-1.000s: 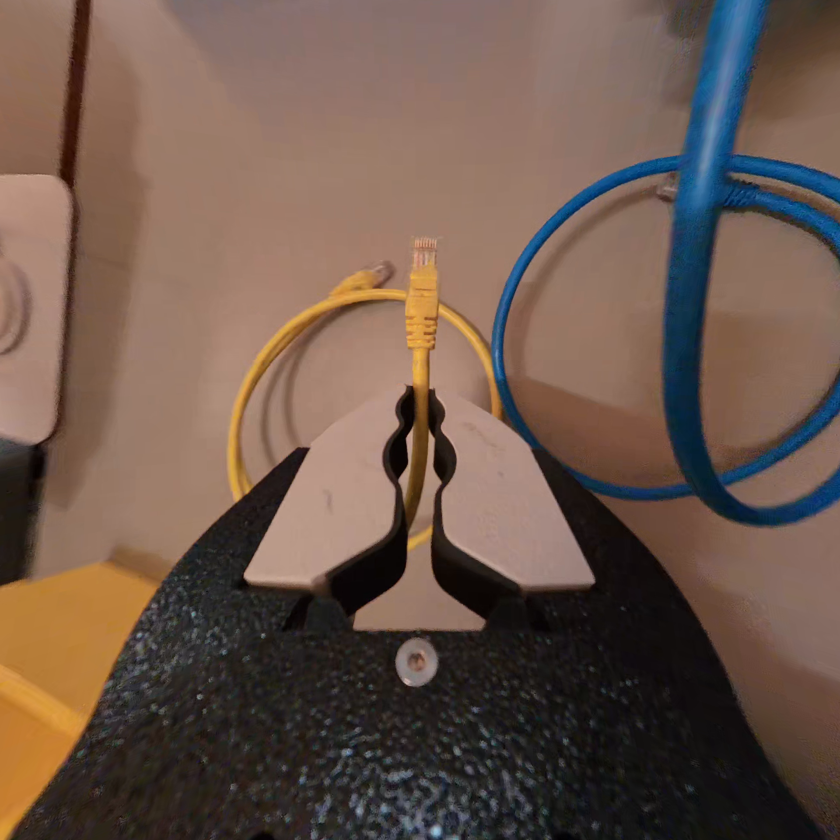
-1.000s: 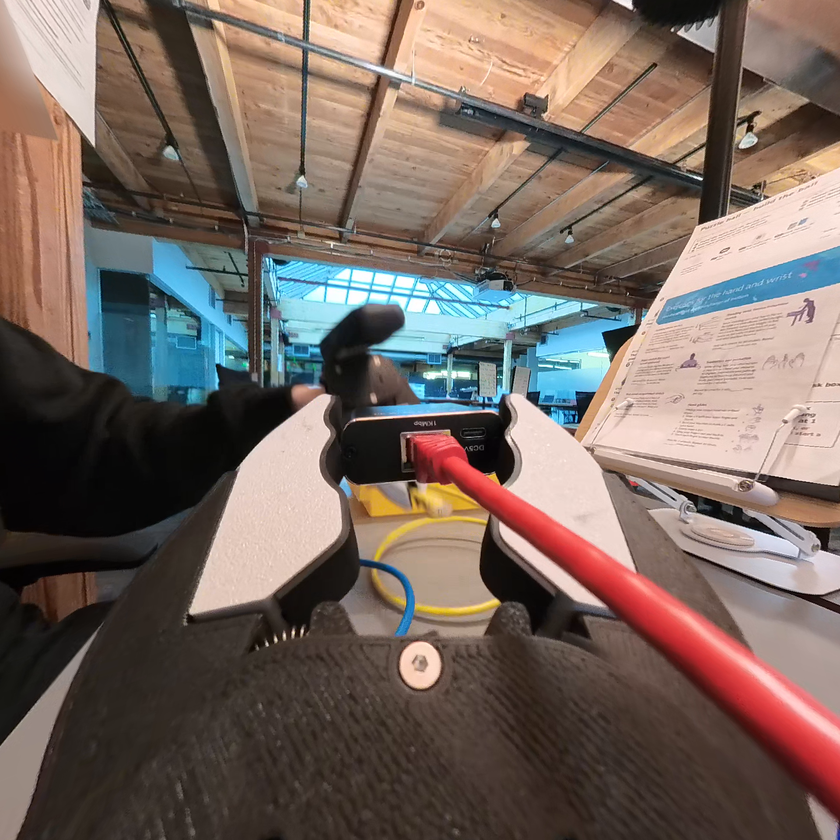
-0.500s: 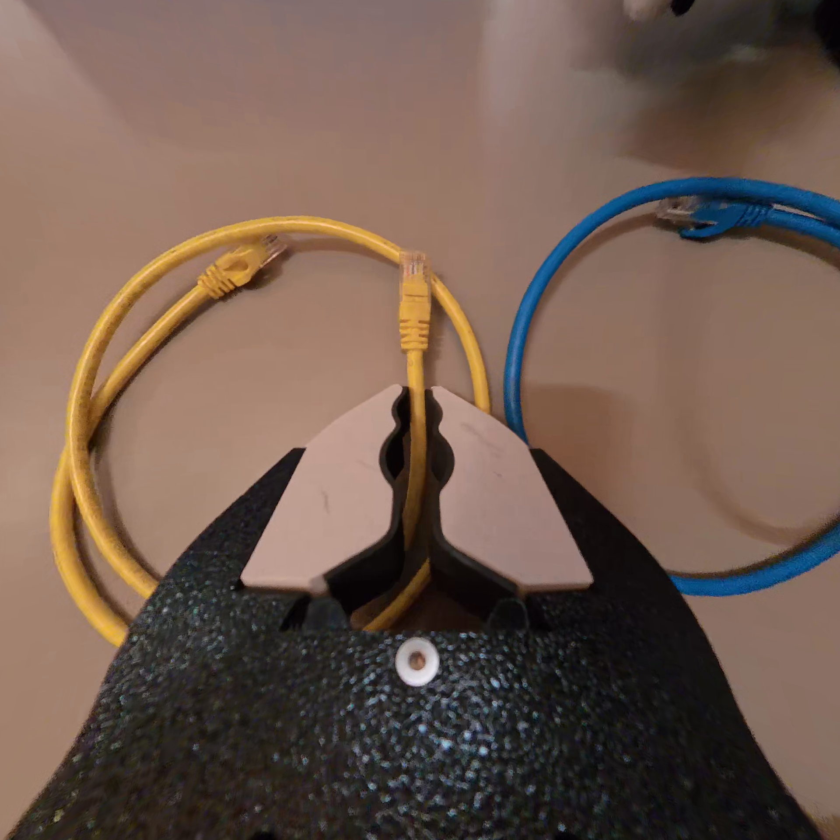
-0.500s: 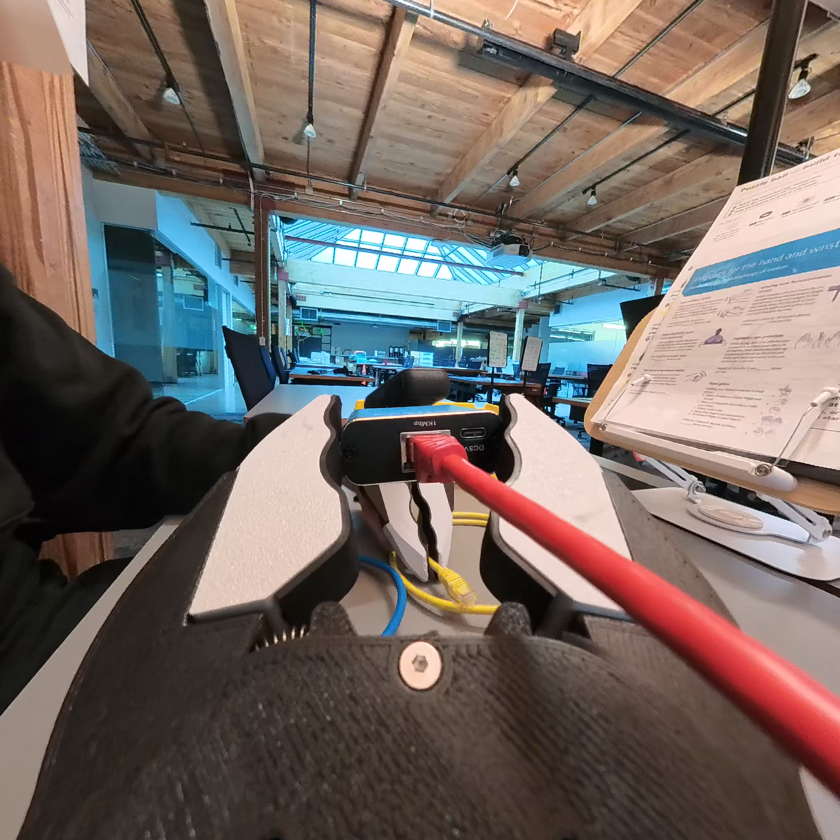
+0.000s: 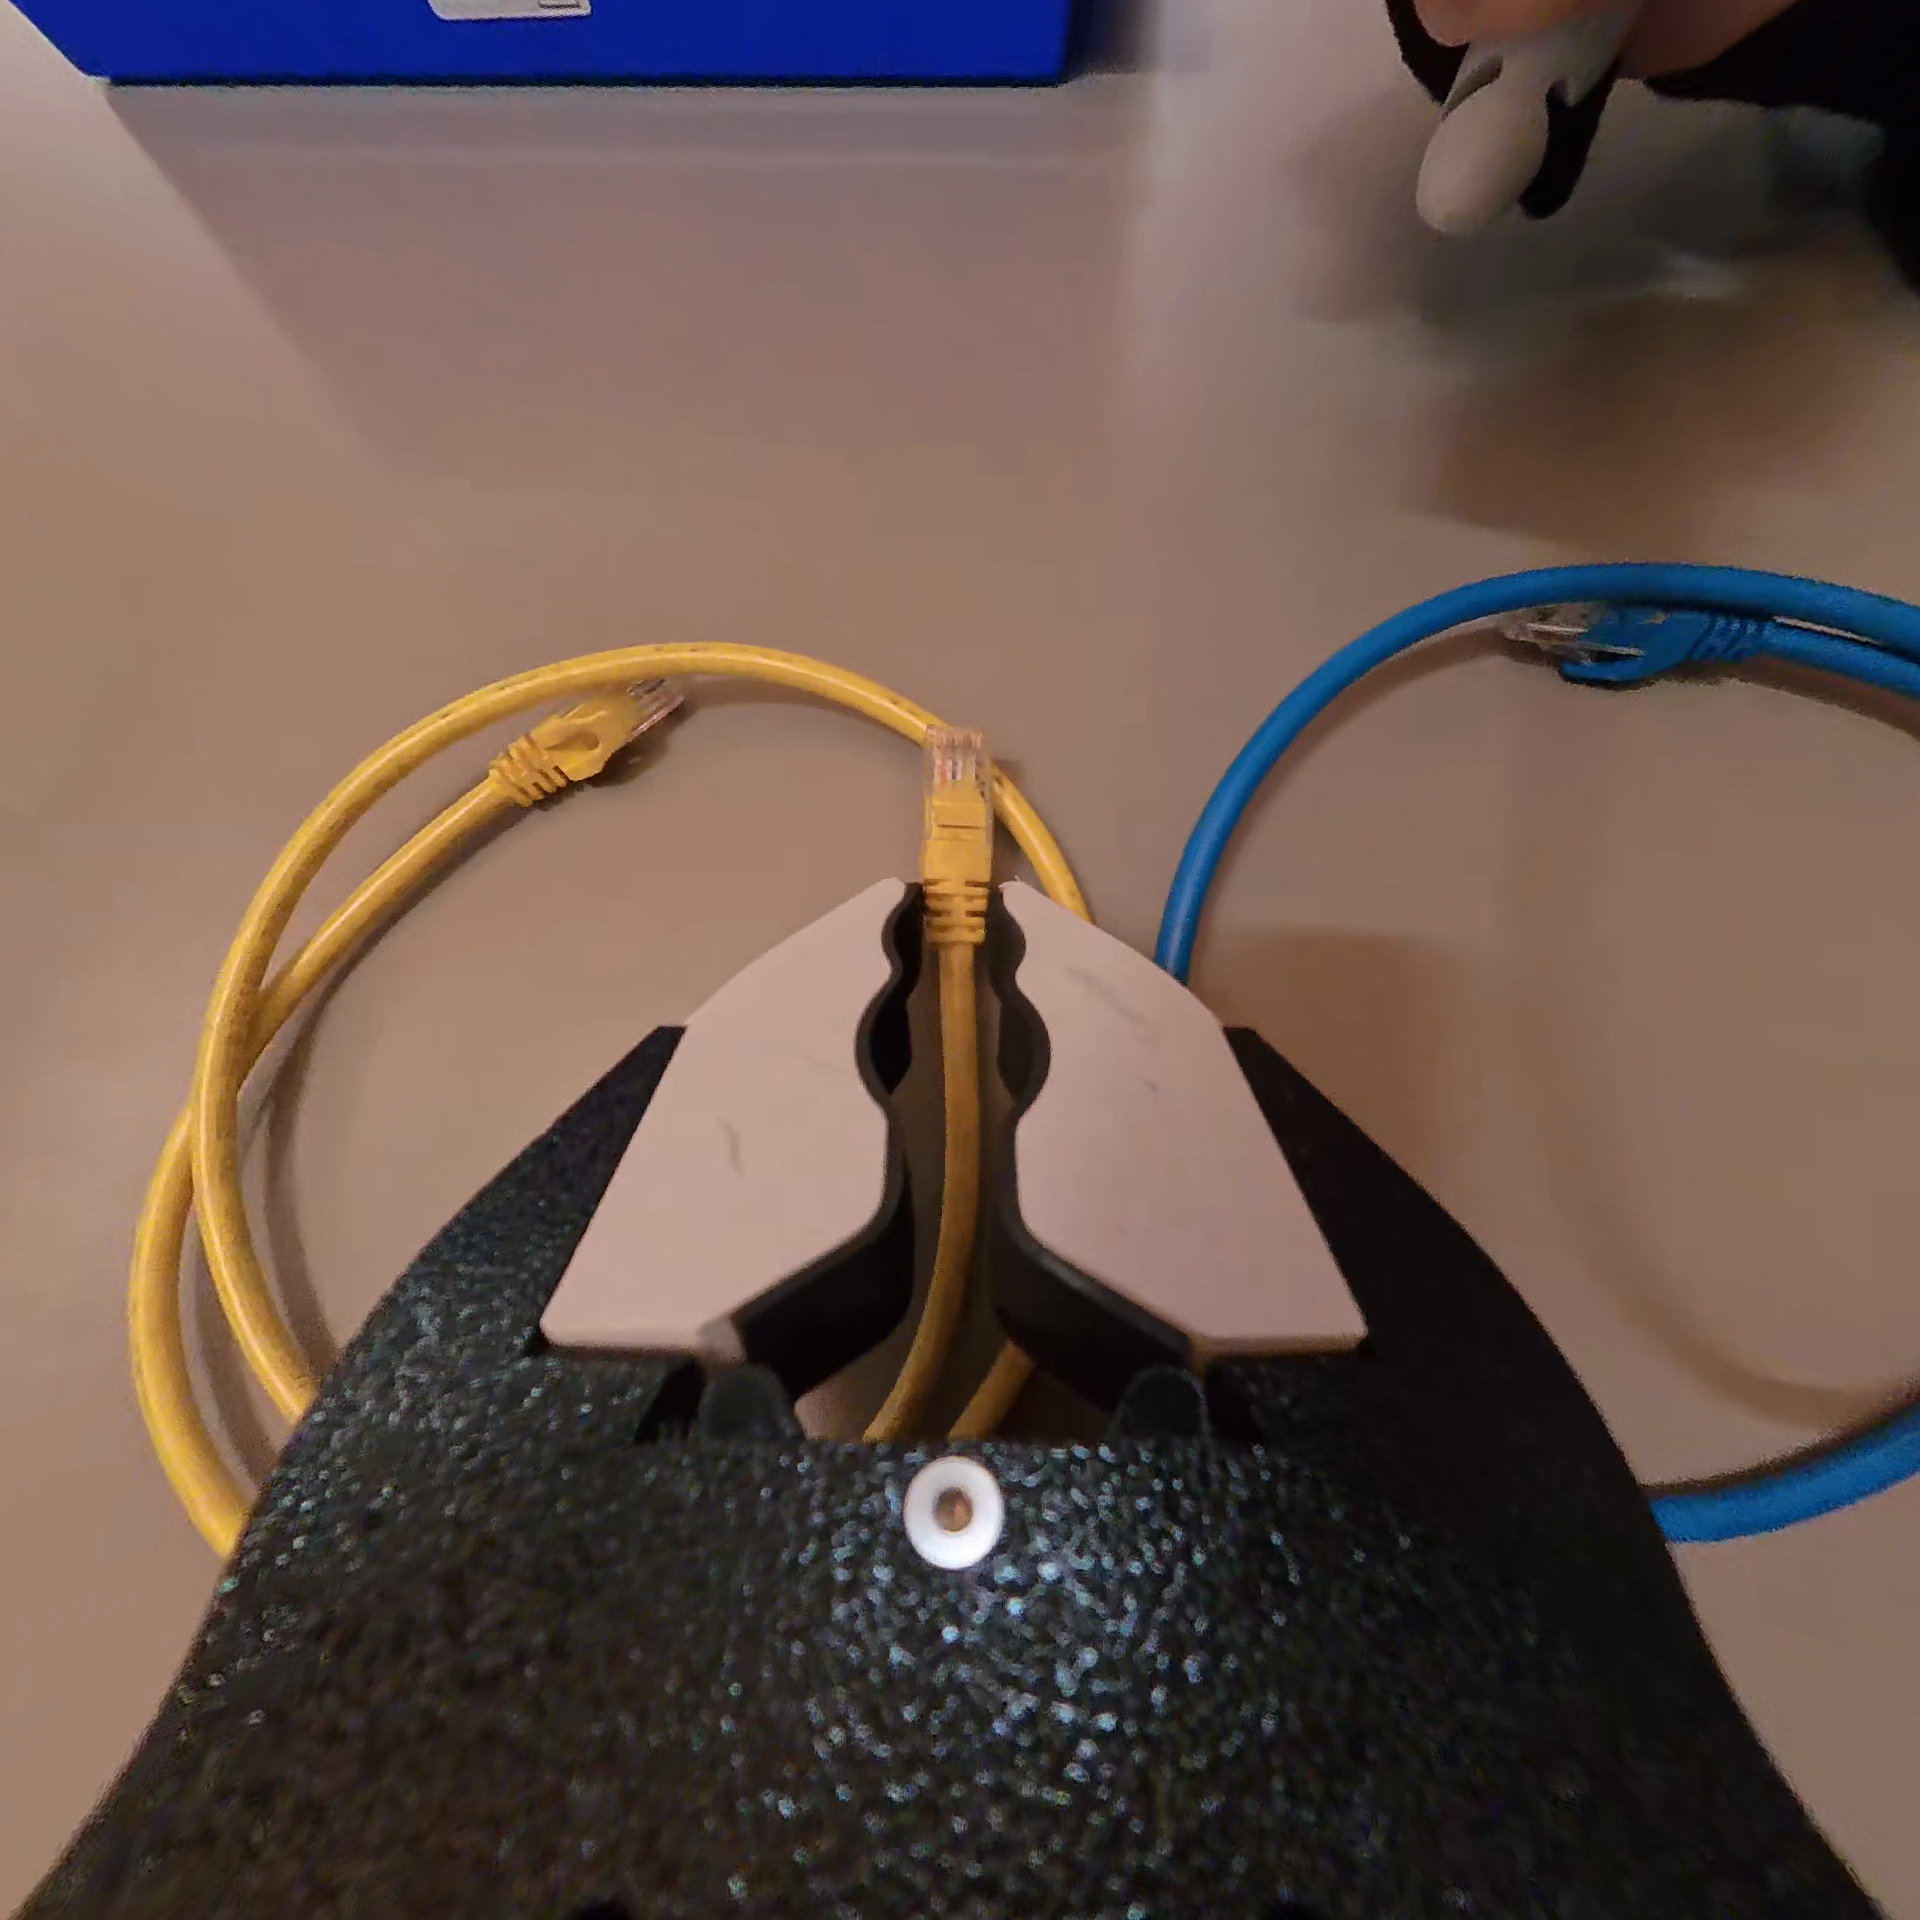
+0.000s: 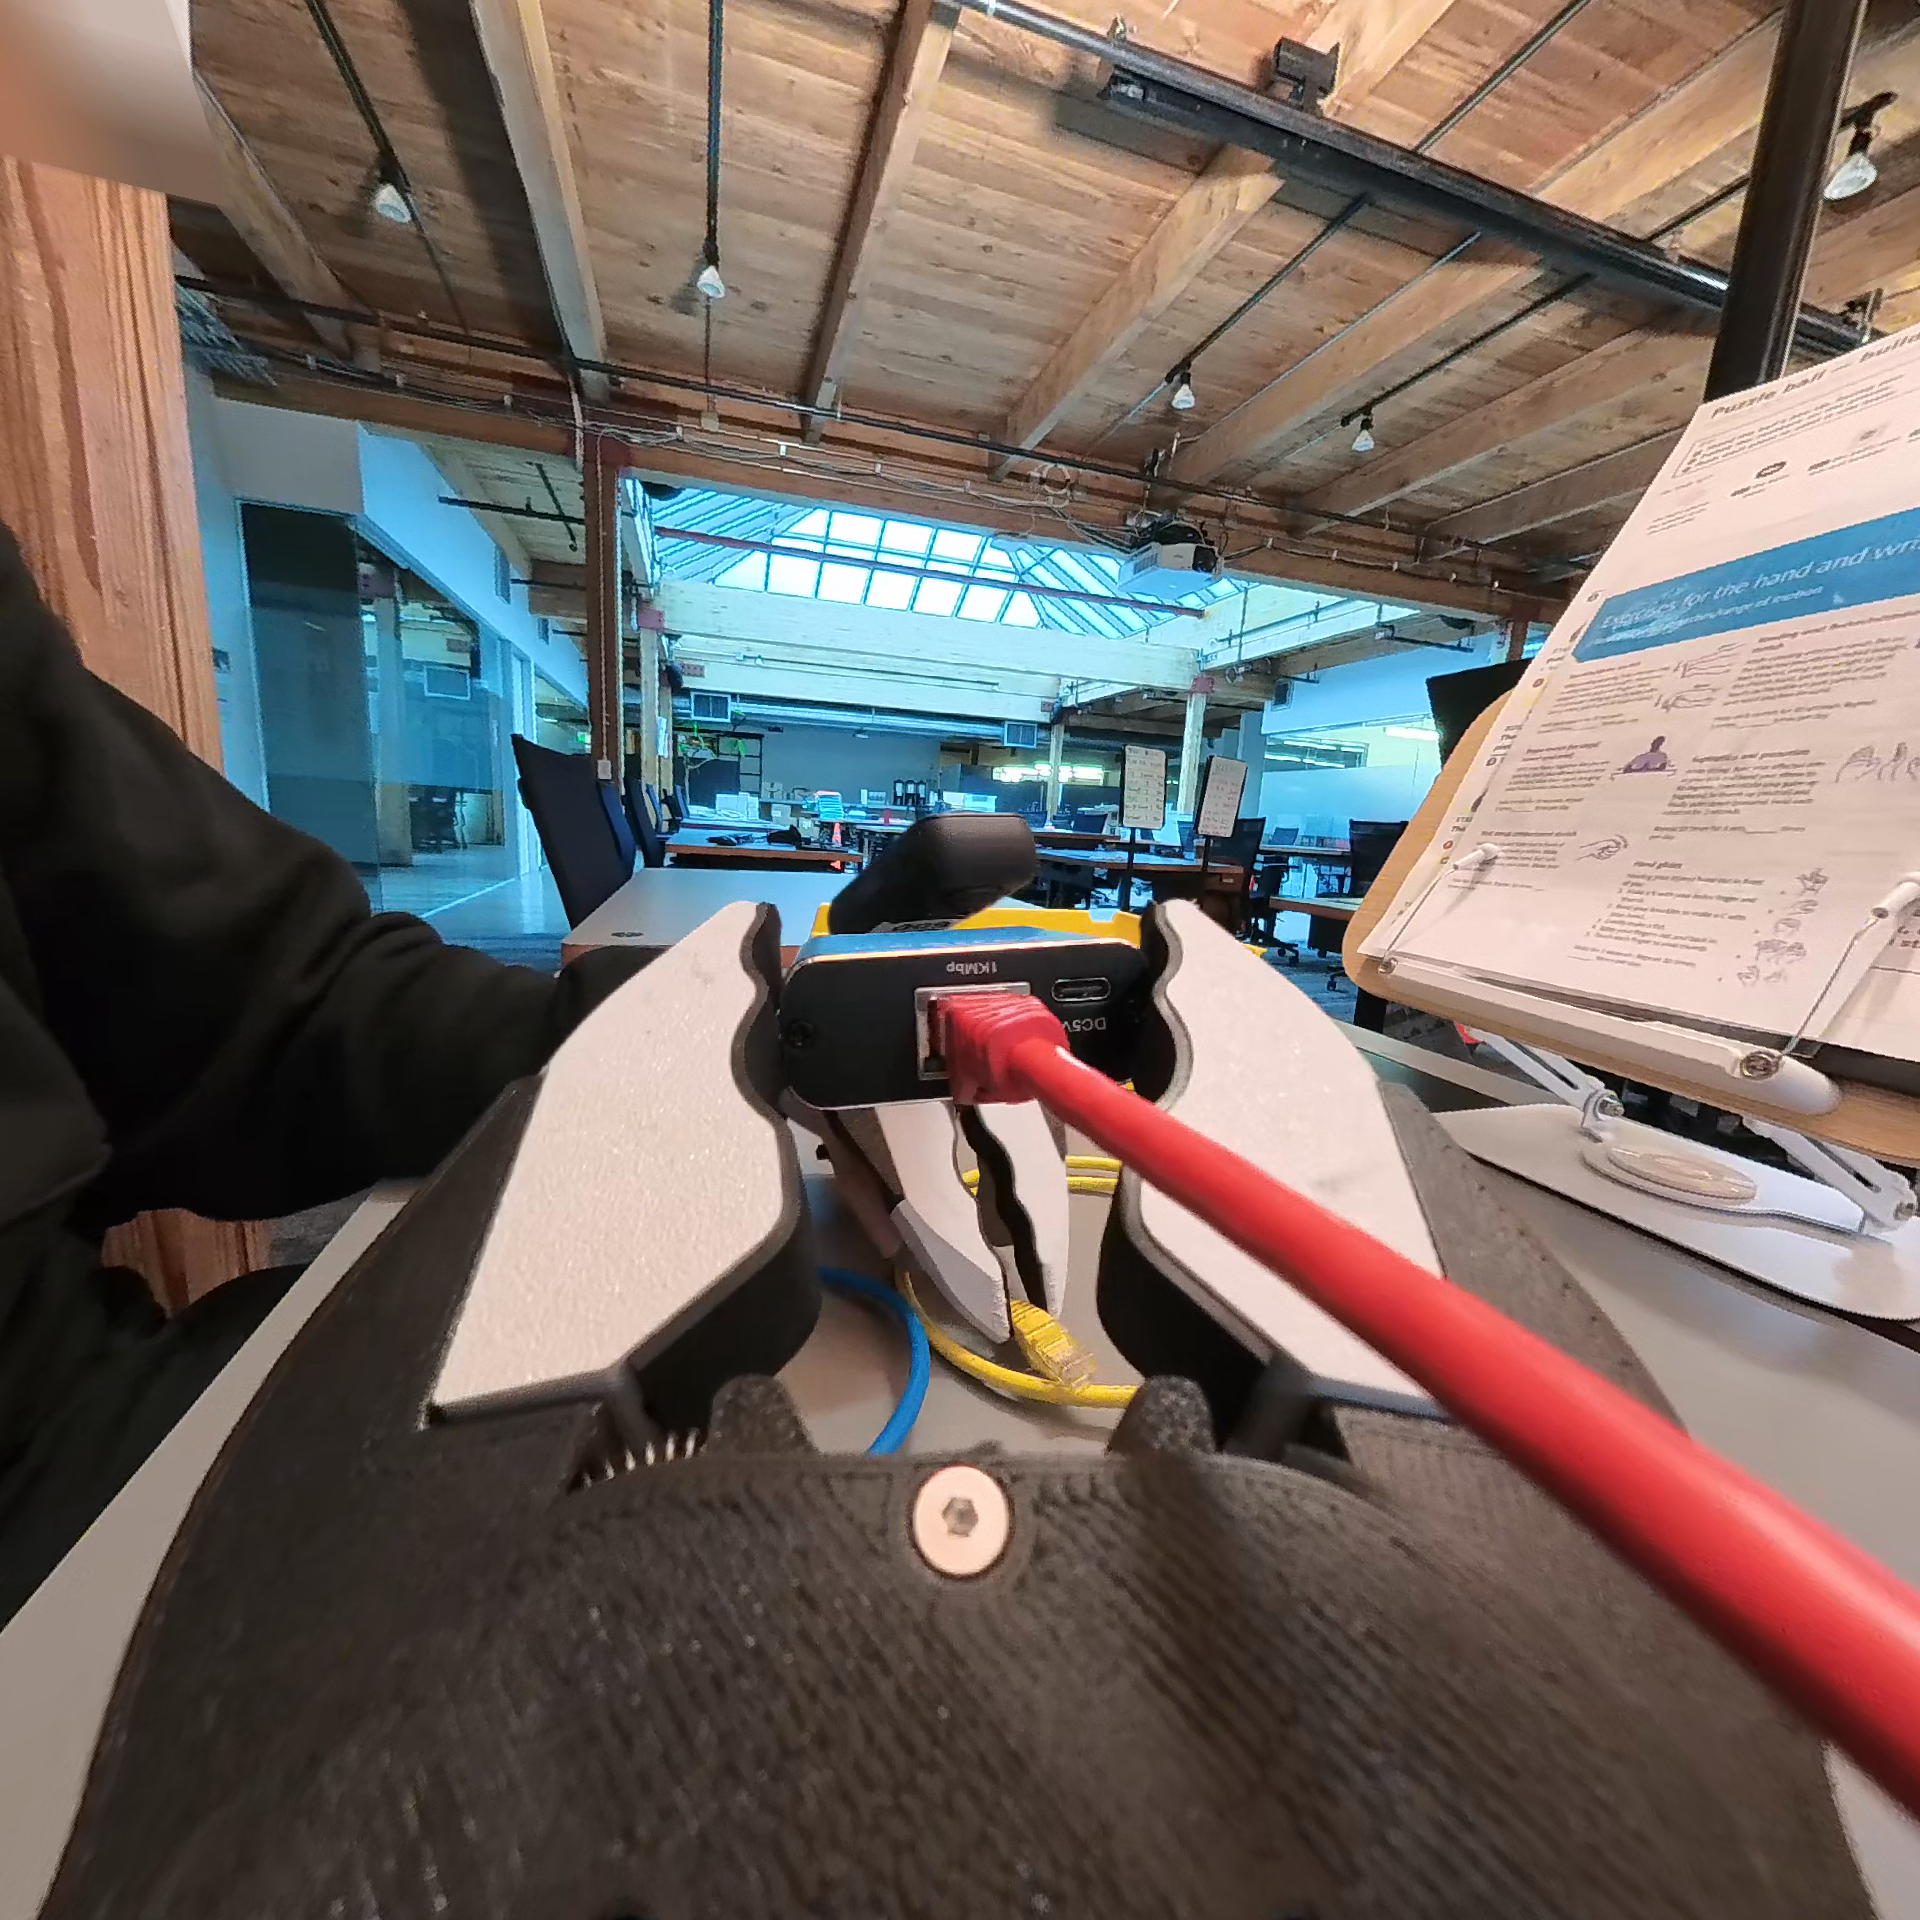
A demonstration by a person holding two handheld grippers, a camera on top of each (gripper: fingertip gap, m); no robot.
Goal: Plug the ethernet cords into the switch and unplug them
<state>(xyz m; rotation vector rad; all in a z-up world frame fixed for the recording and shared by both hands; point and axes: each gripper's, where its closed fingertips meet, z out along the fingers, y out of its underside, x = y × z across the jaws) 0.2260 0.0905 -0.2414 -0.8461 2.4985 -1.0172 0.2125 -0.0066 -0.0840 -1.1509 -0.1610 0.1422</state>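
Note:
My left gripper (image 5: 954,888) points down at the table, its jaws slightly open. The yellow ethernet cord (image 5: 312,935) runs loosely between the jaws, with one plug (image 5: 956,800) just past the tips and the other plug (image 5: 582,743) lying at the left. A blue cord (image 5: 1226,810) is coiled at the right. My right gripper (image 6: 961,920) is shut on the black switch (image 6: 862,1018), held above the table. A red cord (image 6: 1351,1268) is plugged into the switch. The left gripper's fingers (image 6: 945,1226) show below the switch, over the yellow plug (image 6: 1049,1345).
A blue box (image 5: 540,42) lies at the far table edge. The right gripper's fingers (image 5: 1486,145) show at the top right of the left wrist view. A paper on a stand (image 6: 1662,831) is at the right, a black sleeve (image 6: 208,987) at the left.
My left gripper came down to the table with the yellow cord, and its jaws have widened. The plug now sits closer to the tips. The right gripper still holds the switch.

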